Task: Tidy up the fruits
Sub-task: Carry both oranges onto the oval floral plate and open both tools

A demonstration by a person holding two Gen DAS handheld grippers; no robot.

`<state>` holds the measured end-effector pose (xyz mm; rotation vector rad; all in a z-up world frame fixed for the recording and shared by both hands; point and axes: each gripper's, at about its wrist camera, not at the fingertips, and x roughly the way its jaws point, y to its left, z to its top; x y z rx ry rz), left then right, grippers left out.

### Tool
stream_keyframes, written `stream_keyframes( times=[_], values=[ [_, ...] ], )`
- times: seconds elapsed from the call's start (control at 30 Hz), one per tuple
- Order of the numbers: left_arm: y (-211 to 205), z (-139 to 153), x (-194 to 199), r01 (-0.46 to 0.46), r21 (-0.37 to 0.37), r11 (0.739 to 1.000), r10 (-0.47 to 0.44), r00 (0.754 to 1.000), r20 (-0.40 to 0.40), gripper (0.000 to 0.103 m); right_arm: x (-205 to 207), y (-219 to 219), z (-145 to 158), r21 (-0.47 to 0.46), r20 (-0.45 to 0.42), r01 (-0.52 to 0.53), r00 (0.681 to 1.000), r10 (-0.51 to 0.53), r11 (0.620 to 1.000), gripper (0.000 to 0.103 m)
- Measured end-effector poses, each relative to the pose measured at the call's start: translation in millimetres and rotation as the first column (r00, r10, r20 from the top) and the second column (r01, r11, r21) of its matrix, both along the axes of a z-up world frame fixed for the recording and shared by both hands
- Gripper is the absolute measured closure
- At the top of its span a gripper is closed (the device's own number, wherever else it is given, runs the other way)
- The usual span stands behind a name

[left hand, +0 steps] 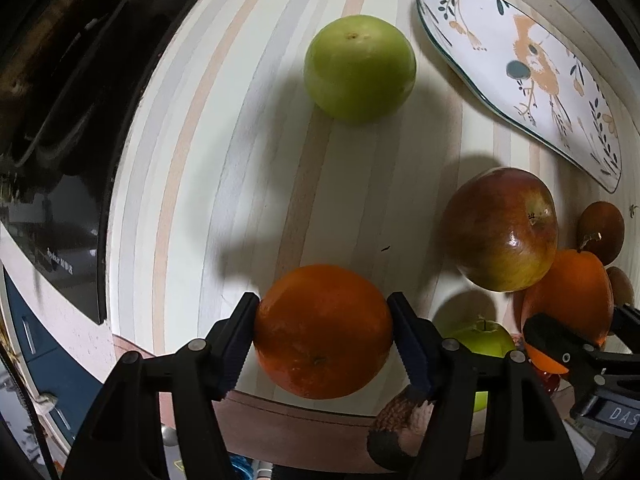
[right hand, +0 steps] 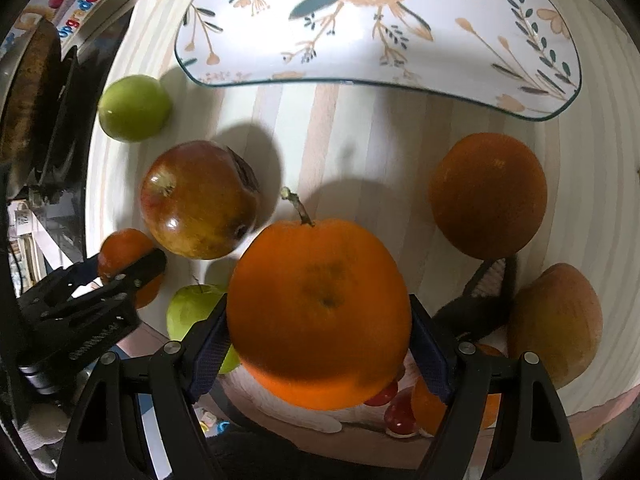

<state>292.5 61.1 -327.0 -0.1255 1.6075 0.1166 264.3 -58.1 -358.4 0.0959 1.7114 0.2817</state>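
Note:
My left gripper (left hand: pixel 322 330) is shut on an orange (left hand: pixel 323 330), held above the striped table (left hand: pixel 224 152). My right gripper (right hand: pixel 318 322) is shut on a second orange (right hand: pixel 319 312) with a stem; it also shows in the left wrist view (left hand: pixel 568 300). A round green fruit (left hand: pixel 359 67) lies ahead of the left gripper, far left in the right wrist view (right hand: pixel 134 107). A red apple (left hand: pixel 500 229) (right hand: pixel 199 199) lies between the grippers. A green apple (left hand: pixel 482 340) (right hand: pixel 192 312) lies below it. The flowered plate (left hand: pixel 500 32) (right hand: pixel 400 52) lies at the far side.
A third orange (right hand: pixel 488 196) and a yellowish-red fruit (right hand: pixel 556 324) lie at the right. A dark appliance (left hand: pixel 60 120) borders the table's left edge. Small red and orange items (right hand: pixel 400 420) sit below the table's near edge.

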Motion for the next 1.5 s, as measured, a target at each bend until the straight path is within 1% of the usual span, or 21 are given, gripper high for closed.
stream_keyframes(
  times=[0.03, 0.07, 0.13, 0.23, 0.3, 0.4, 0.5, 0.53, 0.57, 0.67, 0.77, 0.83, 0.87, 0.9, 0.93, 1.03, 1.23, 1.43, 1.5],
  values=[
    [3, 5, -7, -0.002, 0.002, 1.000, 0.002, 1.000, -0.001, 0.040, -1, -1, 0, 0.005, 0.005, 0.005, 1.000, -0.005, 1.000, 0.021],
    [6, 2, -13, -0.005, 0.005, 1.000, 0.005, 1.000, 0.002, 0.040, -2, -2, 0, 0.010, 0.009, 0.012, 1.000, -0.012, 1.000, 0.021],
    [15, 7, -24, -0.011, 0.006, 1.000, 0.011, 1.000, 0.009, 0.040, -4, -5, 0, 0.014, 0.018, 0.022, 1.000, -0.022, 1.000, 0.022],
    [8, 23, -41, -0.019, -0.009, 1.000, 0.019, 0.999, 0.026, 0.040, -9, -14, 7, 0.017, 0.043, 0.027, 0.999, -0.027, 0.999, 0.022],
    [7, 43, -48, -0.022, -0.031, 0.999, 0.024, 0.999, 0.046, 0.040, -11, -16, 15, 0.042, 0.051, 0.036, 0.998, -0.038, 0.998, 0.022],
    [8, 82, -54, -0.016, -0.063, 0.998, 0.023, 0.994, 0.103, 0.040, -11, -24, 36, 0.098, 0.071, 0.057, 0.995, -0.064, 0.994, 0.022],
    [2, 122, -39, -0.003, -0.093, 0.996, 0.020, 0.984, 0.177, 0.040, -5, -42, 65, 0.160, 0.102, 0.094, 0.989, -0.111, 0.983, 0.022],
    [1, 131, -19, 0.003, -0.105, 0.995, 0.018, 0.980, 0.197, 0.040, -1, -47, 72, 0.172, 0.111, 0.104, 0.986, -0.124, 0.980, 0.022],
    [-4, 143, -9, 0.017, -0.122, 0.992, 0.011, 0.976, 0.219, 0.040, 6, -54, 81, 0.182, 0.123, 0.114, 0.983, -0.138, 0.977, 0.022],
    [-20, 157, 29, 0.044, -0.150, 0.988, -0.005, 0.968, 0.252, 0.040, 31, -71, 101, 0.183, 0.170, 0.130, 0.972, -0.161, 0.974, 0.022],
    [-44, 146, 78, 0.055, -0.173, 0.983, -0.012, 0.970, 0.242, 0.040, 65, -89, 105, 0.138, 0.212, 0.154, 0.960, -0.181, 0.978, 0.022],
    [-50, 132, 105, 0.053, -0.186, 0.981, -0.013, 0.978, 0.209, 0.040, 87, -98, 99, 0.103, 0.224, 0.172, 0.956, -0.191, 0.980, 0.022],
    [-53, 124, 116, 0.056, -0.198, 0.979, -0.018, 0.982, 0.186, 0.040, 96, -99, 95, 0.086, 0.226, 0.181, 0.954, -0.196, 0.980, 0.022],
    [-63, 103, 132, 0.052, -0.202, 0.978, -0.017, 0.985, 0.169, 0.040, 107, -102, 89, 0.067, 0.227, 0.186, 0.954, -0.197, 0.980, 0.022],
    [-74, 90, 150, 0.046, -0.205, 0.978, -0.016, 0.989, 0.144, 0.040, 115, -104, 85, 0.053, 0.228, 0.185, 0.955, -0.192, 0.981, 0.022],
    [-82, 68, 176, 0.039, -0.222, 0.974, -0.022, 0.997, 0.078, 0.040, 138, -109, 69, 0.019, 0.215, 0.184, 0.959, -0.184, 0.983, 0.022],
    [-90, 26, 202, 0.012, -0.242, 0.970, -0.018, 1.000, -0.024, 0.040, 166, -111, 45, -0.009, 0.170, 0.192, 0.967, -0.187, 0.981, 0.022],
    [-97, 11, 204, 0.029, -0.217, 0.976, -0.044, 0.997, -0.065, 0.040, 176, -120, 28, -0.019, 0.142, 0.198, 0.971, -0.194, 0.980, 0.022],
    [-97, 6, 202, 0.021, -0.222, 0.975, -0.041, 0.995, -0.087, 0.040, 177, -122, 25, -0.013, 0.139, 0.201, 0.970, -0.197, 0.979, 0.022]
  ],
)
